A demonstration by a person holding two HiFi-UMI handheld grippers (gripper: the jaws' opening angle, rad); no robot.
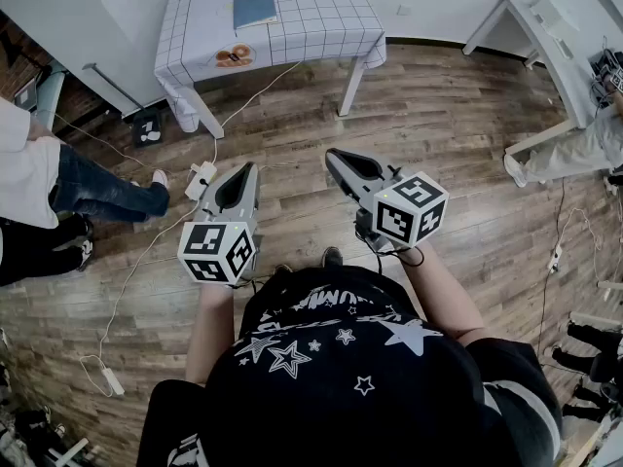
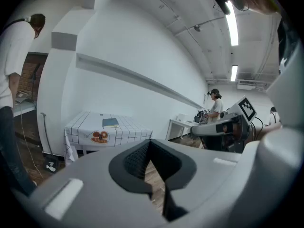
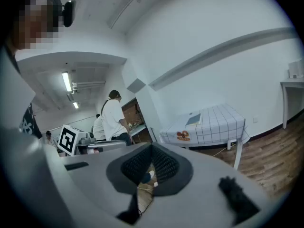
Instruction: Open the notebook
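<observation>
Blue notebook (image 1: 254,7) on table (image 1: 321,8); left hand-held gripper (image 2: 151,142), right hand-held gripper (image 3: 152,146) jaws together, per own views.

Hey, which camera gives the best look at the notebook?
The head view: it looks down on the notebook, showing its whole closed cover on the table. Both gripper views show it only small and far off, at a flat angle.

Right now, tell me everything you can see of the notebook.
The notebook is a thin rectangle with a plain blue-grey cover. It is closed and lies flat on the white grid-patterned tablecloth, toward the edge nearest the wall. Only the tablecloth touches it, and nothing lies on top of it. It is too far off to make out binding, pages or any print.
</observation>
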